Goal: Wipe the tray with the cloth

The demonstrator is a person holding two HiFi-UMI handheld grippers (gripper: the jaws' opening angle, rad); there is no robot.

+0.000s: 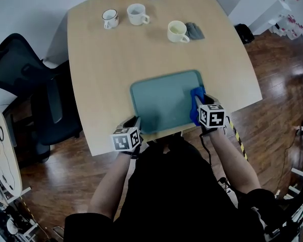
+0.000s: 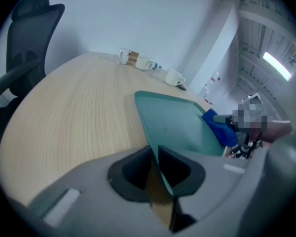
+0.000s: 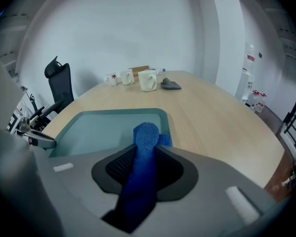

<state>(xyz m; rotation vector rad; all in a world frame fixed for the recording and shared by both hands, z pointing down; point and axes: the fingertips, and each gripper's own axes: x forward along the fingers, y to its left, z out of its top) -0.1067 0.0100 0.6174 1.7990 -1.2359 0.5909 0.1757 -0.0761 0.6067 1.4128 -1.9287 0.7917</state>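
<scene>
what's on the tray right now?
Only the blue cloth, at the right edge of the tray, clamped in the right gripper. The rest looks bare. Surface under the cloth is hidden. The left gripper clamps the near rim.

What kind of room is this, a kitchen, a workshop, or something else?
Most likely an office meeting room. There is a big pale wooden table with a black high-backed office chair beside it, and three mugs stand at its far end, near plain white walls.
</scene>
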